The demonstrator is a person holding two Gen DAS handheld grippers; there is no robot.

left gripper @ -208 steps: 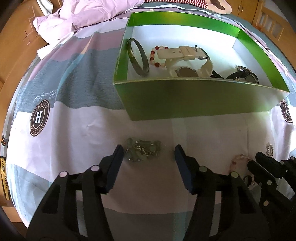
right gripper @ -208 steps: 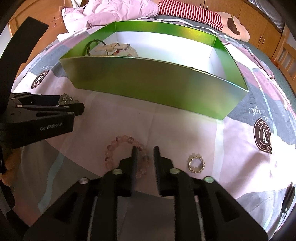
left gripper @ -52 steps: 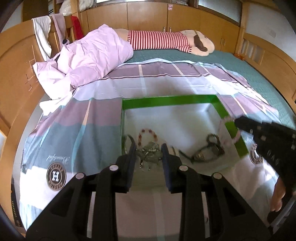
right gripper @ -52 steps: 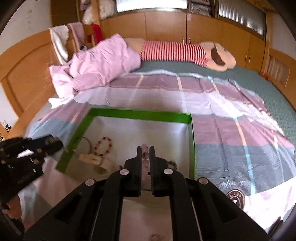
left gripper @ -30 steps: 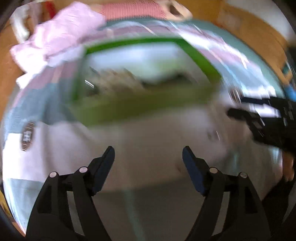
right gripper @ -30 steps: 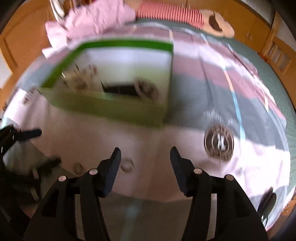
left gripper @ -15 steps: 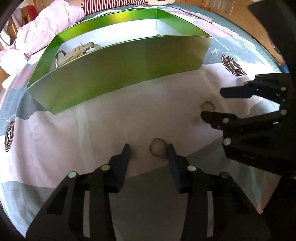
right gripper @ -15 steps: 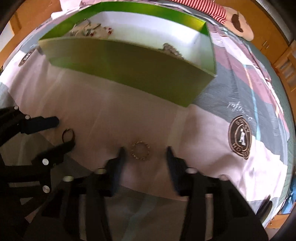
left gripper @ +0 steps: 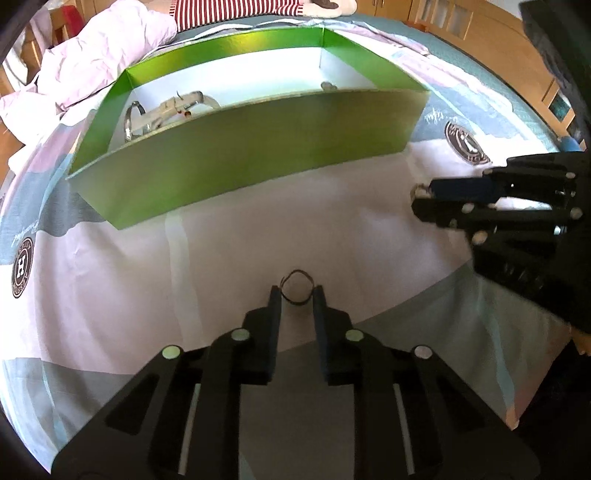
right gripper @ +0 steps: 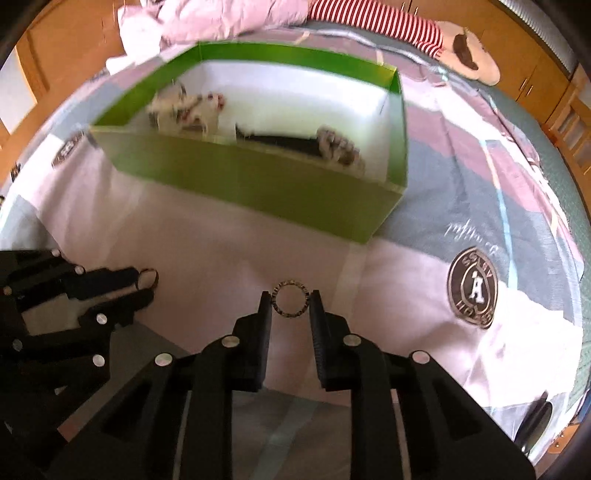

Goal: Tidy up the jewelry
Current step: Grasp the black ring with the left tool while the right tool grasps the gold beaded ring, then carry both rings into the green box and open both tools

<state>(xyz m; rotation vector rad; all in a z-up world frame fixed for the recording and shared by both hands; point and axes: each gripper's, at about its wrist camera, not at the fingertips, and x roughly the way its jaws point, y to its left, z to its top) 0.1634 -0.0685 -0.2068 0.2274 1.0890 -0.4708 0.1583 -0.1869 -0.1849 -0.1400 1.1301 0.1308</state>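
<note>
A green box [left gripper: 240, 155] with a white floor stands on the bed and holds watches and bracelets; it also shows in the right wrist view [right gripper: 258, 177]. My left gripper [left gripper: 297, 295] has its fingers closed against a thin dark ring [left gripper: 296, 288] that lies on the bedsheet. My right gripper [right gripper: 290, 301] has its fingers against a studded ring [right gripper: 290, 299] on the sheet. The left gripper also shows in the right wrist view [right gripper: 146, 286], with the thin ring [right gripper: 147, 277] at its tips. The right gripper shows in the left wrist view [left gripper: 419, 199].
The bed has a patchwork sheet with round logos [right gripper: 474, 288]. A crumpled pink quilt [left gripper: 107, 48] and a striped plush toy [right gripper: 388, 22] lie behind the box. Wooden bed frame and cupboards [left gripper: 461, 22] surround the bed.
Both grippers dropped their bracelets in the box, came down to the sheet in front of it, and have closed in from wide open onto the two rings.
</note>
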